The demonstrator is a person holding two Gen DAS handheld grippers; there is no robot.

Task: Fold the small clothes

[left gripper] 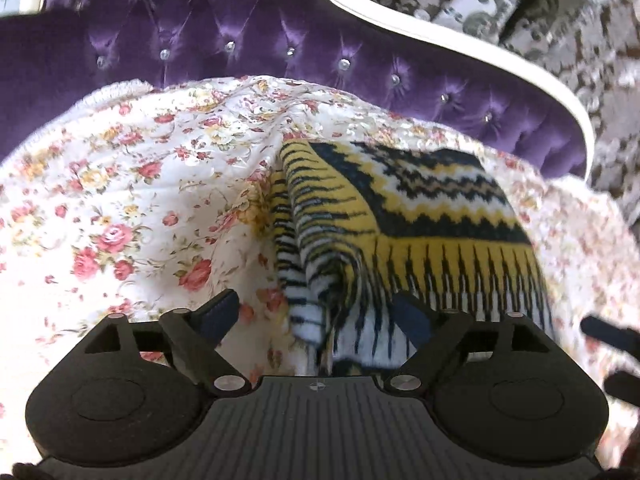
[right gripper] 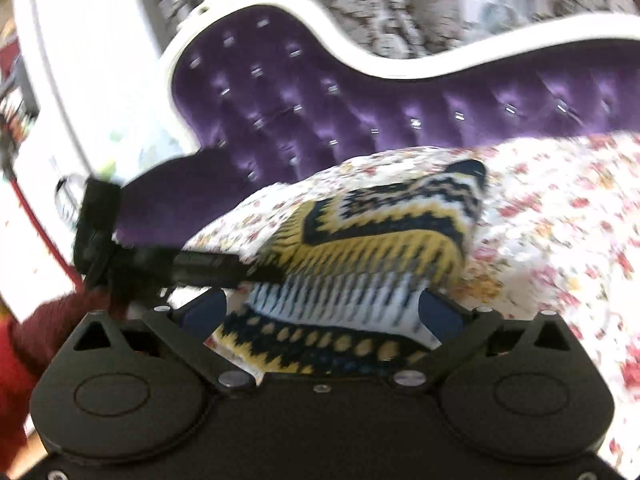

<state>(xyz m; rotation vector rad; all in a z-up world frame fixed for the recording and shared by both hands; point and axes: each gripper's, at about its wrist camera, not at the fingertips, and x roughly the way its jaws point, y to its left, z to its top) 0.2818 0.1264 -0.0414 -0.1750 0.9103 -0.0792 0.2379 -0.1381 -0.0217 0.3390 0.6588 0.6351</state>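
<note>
Right wrist alone shows left hand-held gripper (right gripper: 264, 272)

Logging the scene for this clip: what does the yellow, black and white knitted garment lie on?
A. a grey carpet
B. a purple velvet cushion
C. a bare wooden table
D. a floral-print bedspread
D: the knitted garment rests on the white floral bedspread, whose rose print shows on both sides of it; the purple tufted headboard stands behind it.
</note>
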